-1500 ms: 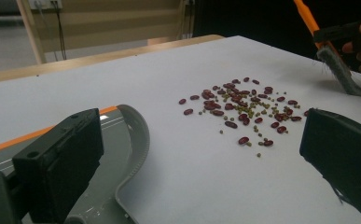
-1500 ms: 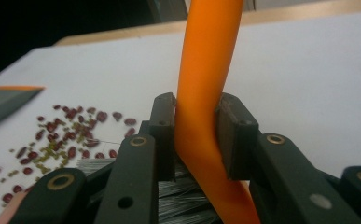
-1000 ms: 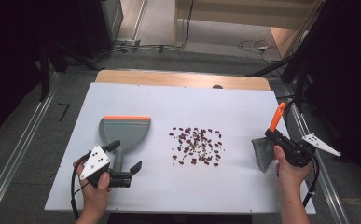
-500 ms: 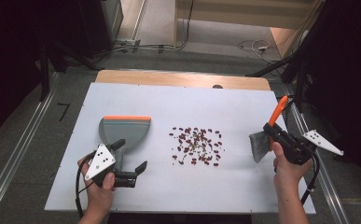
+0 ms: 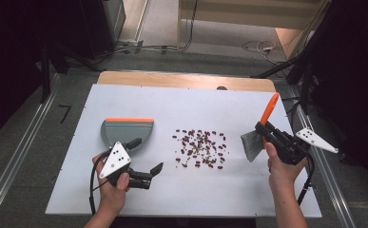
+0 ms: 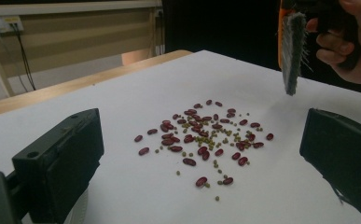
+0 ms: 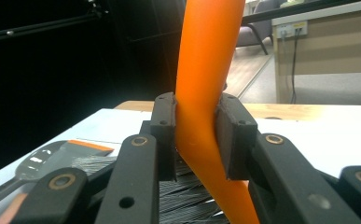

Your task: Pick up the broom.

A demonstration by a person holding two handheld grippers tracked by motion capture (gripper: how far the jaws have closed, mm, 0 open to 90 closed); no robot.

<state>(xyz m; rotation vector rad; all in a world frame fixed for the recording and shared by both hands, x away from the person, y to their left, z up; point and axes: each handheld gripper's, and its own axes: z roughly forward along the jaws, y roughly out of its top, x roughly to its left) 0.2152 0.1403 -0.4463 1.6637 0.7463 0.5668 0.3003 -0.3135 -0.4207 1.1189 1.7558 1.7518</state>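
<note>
A pile of red and small green beans (image 5: 200, 148) (image 6: 206, 135) lies scattered mid-table. A grey dustpan (image 5: 127, 129) (image 7: 52, 158) with an orange edge rests flat to their left. My left gripper (image 5: 146, 155) (image 6: 201, 135) is open and empty, just in front of the dustpan, its jaws pointing toward the beans. On the right, my right gripper (image 5: 266, 132) (image 7: 194, 135) is shut on the orange handle of a hand brush (image 5: 260, 128) (image 6: 290, 51) (image 7: 206, 84). The grey bristles hang slightly above the table, right of the beans.
The white tabletop (image 5: 196, 104) has a wooden strip (image 5: 186, 80) along its far edge. Metal rails (image 5: 20, 156) run along both sides of the table. Dark floor and cables lie beyond.
The right gripper has carried the brush a little left toward the beans and tilted it more upright. The left gripper has shifted slightly right, still open.
</note>
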